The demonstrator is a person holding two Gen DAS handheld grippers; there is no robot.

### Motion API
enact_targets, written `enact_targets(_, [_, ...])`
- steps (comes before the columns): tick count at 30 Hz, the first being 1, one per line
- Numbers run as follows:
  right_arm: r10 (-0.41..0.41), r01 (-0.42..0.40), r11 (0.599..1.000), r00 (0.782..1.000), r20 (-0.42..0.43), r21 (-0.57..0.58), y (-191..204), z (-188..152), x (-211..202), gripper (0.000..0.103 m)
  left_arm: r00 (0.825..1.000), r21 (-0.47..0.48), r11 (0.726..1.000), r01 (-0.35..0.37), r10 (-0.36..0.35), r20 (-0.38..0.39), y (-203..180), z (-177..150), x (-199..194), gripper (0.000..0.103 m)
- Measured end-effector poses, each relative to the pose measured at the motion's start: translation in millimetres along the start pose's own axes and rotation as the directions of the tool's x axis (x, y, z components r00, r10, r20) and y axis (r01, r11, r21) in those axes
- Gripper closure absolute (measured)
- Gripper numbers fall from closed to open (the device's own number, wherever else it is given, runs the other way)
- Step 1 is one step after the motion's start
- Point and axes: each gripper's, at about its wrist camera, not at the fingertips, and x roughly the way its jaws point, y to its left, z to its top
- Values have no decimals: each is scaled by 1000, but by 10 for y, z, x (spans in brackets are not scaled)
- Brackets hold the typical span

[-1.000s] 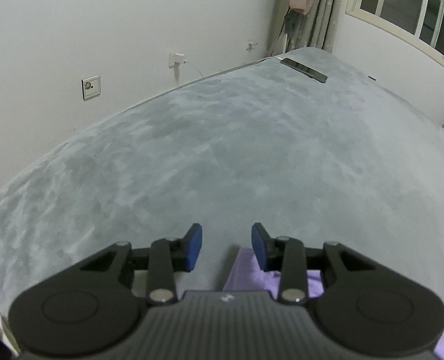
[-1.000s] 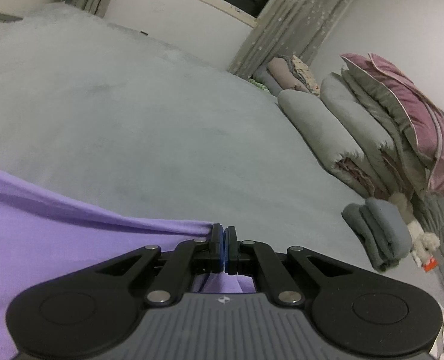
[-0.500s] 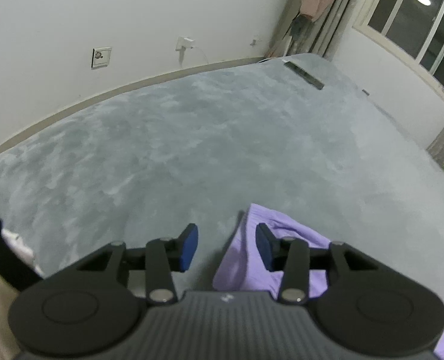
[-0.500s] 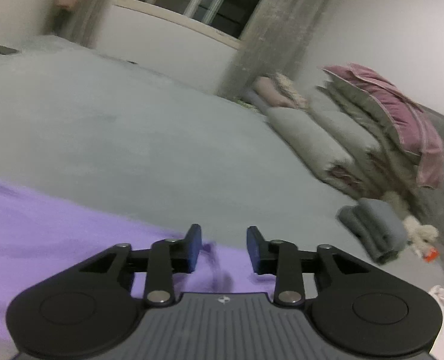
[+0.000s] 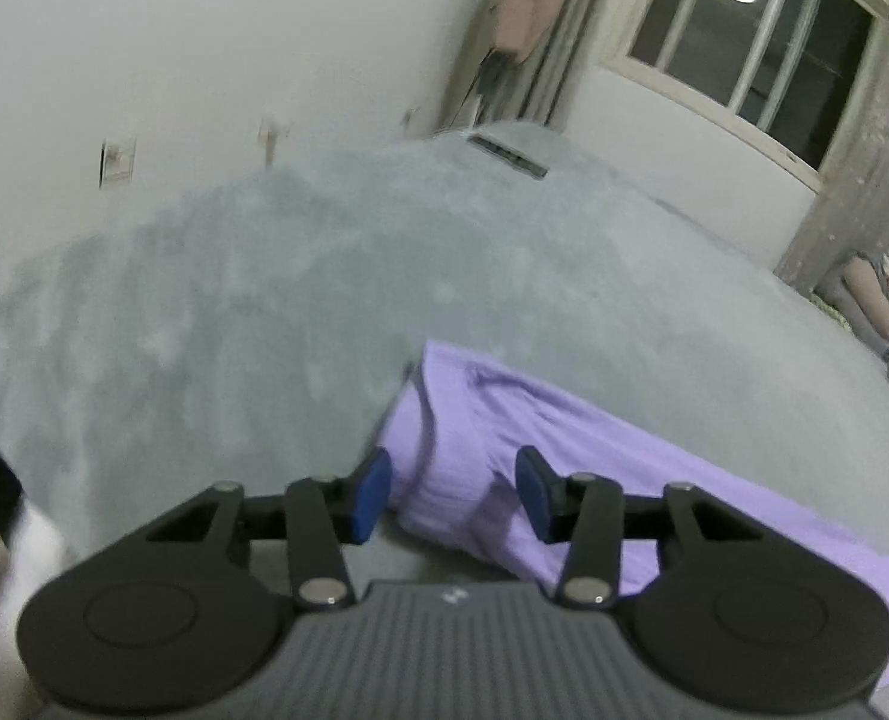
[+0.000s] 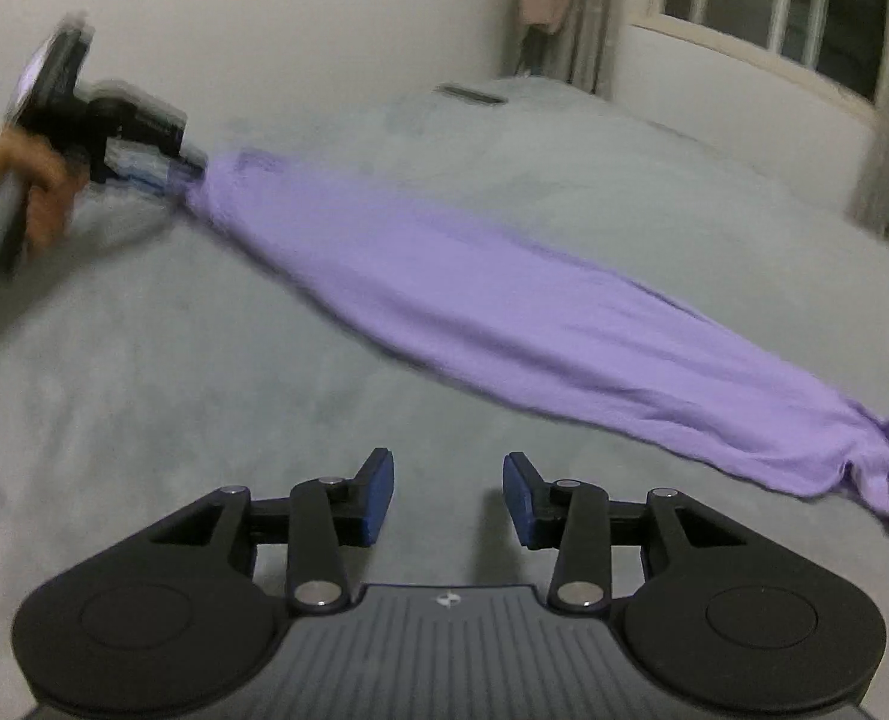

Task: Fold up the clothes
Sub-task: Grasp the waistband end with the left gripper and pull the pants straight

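A purple garment (image 6: 504,312) lies stretched in a long bunched strip across the grey bed. In the left wrist view one end of the purple garment (image 5: 504,420) lies just in front of and between the open blue-padded fingers of my left gripper (image 5: 453,492), not clamped. My right gripper (image 6: 447,498) is open and empty above bare bed, a little short of the strip. The right wrist view shows the left gripper (image 6: 189,171), blurred, at the garment's far left end with a hand behind it.
The grey bed cover (image 5: 264,312) fills both views. A dark flat object (image 5: 507,153) lies at the bed's far end near the curtains. A window (image 5: 744,42) is at the back right. Folded bedding (image 5: 882,312) sits at the right edge.
My right gripper has let go of the garment, opened and pulled back, turning left. My left gripper stayed open and drew back, so more of the garment's end shows.
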Motion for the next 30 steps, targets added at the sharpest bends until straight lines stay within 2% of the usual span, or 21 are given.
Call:
enact_targets(1, [-13, 13, 1000, 1000, -1, -1, 33, 22, 53, 64, 1000, 12, 1000, -3, 3, 4, 29, 22, -20, 99])
enact_targets(4, [-36, 35, 998, 999, 16, 57, 52, 133, 176, 64, 1000, 3, 1000, 0, 0, 29, 119, 75, -103, 101])
enact_targets(7, [-44, 41, 997, 998, 35, 65, 121, 217, 256, 64, 1000, -75, 997, 23, -23, 6, 232, 95, -111, 101])
enact_targets(8, [-38, 36, 998, 999, 35, 56, 177, 228, 281, 64, 999, -102, 994, 38, -39, -4, 268, 98, -106, 99])
enact_targets(9, [-34, 32, 998, 999, 37, 44, 230, 244, 300, 64, 998, -129, 990, 53, -55, -14, 303, 102, -102, 88])
enact_targets(10, [-30, 29, 999, 999, 40, 32, 281, 251, 303, 64, 998, -127, 990, 56, -59, -19, 295, 91, -94, 70])
enact_targets(12, [-24, 22, 999, 999, 47, 32, 327, 217, 283, 64, 999, -86, 996, 38, -40, -16, 238, 58, -75, 51])
enact_targets(15, [-22, 19, 998, 999, 49, 52, 305, 162, 233, 64, 999, -40, 998, 40, -40, 1, 142, 21, -38, 51])
enact_targets(17, [-27, 24, 998, 998, 50, 55, 309, 134, 227, 64, 999, -3, 999, 36, -36, 12, 70, -13, -17, 61])
enact_targets(18, [-31, 28, 998, 998, 53, 54, 318, 127, 223, 64, 1000, 25, 999, 21, -21, 7, 24, -32, 16, 85])
enact_targets(19, [-34, 31, 998, 998, 55, 53, 330, 124, 223, 64, 1000, 36, 999, 16, -16, 4, 1, -50, 28, 87])
enact_targets(20, [-36, 33, 998, 998, 57, 52, 337, 121, 219, 64, 1000, 44, 999, 21, -22, 7, 0, -64, 36, 97])
enact_targets(21, [-34, 31, 998, 998, 59, 51, 339, 118, 212, 64, 1000, 51, 998, 27, -28, 12, 0, -77, 44, 100])
enact_targets(28, [-1, -4, 998, 997, 77, 68, 319, 102, 164, 64, 994, -35, 996, 81, -78, 78, 171, 19, -148, 101])
enact_targets(30, [17, -23, 996, 997, 81, 82, 299, 98, 165, 64, 997, -42, 997, 66, -64, 45, 177, -3, -117, 101])
